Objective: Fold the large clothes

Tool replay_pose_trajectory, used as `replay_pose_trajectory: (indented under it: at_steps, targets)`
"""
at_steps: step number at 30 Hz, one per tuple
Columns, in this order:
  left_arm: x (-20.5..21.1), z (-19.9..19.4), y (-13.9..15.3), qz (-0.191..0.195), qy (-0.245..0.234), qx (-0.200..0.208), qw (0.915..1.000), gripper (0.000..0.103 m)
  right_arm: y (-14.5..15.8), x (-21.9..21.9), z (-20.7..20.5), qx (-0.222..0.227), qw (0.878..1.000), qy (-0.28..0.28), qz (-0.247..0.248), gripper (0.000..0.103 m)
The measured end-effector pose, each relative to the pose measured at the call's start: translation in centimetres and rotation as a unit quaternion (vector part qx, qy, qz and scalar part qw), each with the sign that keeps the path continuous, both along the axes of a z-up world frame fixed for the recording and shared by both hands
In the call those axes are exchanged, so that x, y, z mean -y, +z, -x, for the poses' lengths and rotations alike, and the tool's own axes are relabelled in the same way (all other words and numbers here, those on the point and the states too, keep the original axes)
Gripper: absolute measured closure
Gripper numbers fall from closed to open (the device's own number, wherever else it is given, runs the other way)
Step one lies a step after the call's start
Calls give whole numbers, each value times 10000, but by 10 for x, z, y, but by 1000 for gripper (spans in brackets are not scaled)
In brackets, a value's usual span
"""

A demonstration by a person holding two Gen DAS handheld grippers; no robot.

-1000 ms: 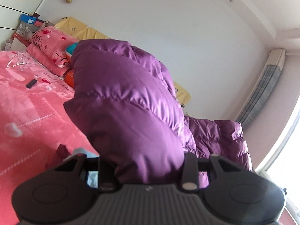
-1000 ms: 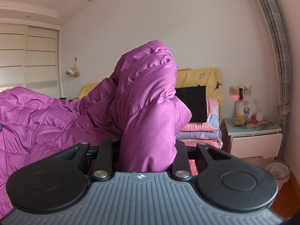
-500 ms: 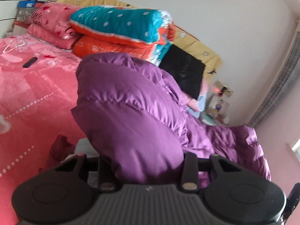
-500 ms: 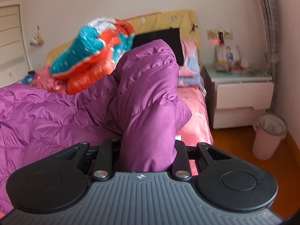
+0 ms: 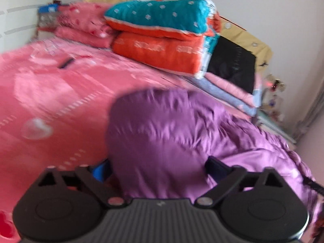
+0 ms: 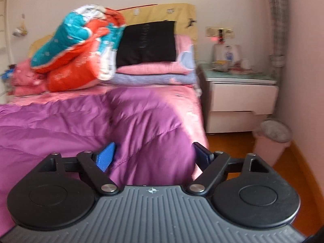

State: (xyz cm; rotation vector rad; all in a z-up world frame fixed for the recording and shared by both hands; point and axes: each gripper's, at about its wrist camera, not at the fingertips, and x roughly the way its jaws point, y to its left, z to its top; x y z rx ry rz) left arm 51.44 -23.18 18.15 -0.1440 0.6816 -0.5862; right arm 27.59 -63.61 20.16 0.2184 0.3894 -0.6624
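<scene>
**Now both grippers let go of the purple down jacket**

Just now the jaws of both grippers have been opening, and the fabric they carried is between them but no longer pinched. The left gripper stands wide, with a puffy fold of the purple down jacket bulging up between its fingers; the blue pad is beside the fabric, and I cannot tell if it touches it. The right gripper is wide too, and another part of the jacket lies between its pads, draping near the right edge of the pink bed.

What could go wrong, in my judgement: the padding is springy, so the released fold may puff up and roll open again. The slippery shell may also slide toward the bed edge on the right side and fall to the wooden floor. A finger drawn back carelessly could catch the fabric and drag the fold out of place.
</scene>
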Motion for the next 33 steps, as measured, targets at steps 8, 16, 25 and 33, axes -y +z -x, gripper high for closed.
replay_pose_trajectory:
  at_steps: [8, 16, 25, 33]
  targets:
    - [-64, 29, 15, -331, 1007, 603, 9925, 4, 10, -14, 51, 409, 9977, -545, 61, 2]
    - [-73, 138, 9, -745, 744, 1443, 9839, 3, -2, -60, 150, 748, 9939, -807, 59, 2]
    - [-72, 286, -26, -902, 22, 1618, 9827, 1, -40, -168, 251, 744, 9961, -468, -70, 2]
    - [-99, 427, -14, -844, -223, 1378, 9866, 1, -26, -277, 359, 888, 9958, -10, -228, 2]
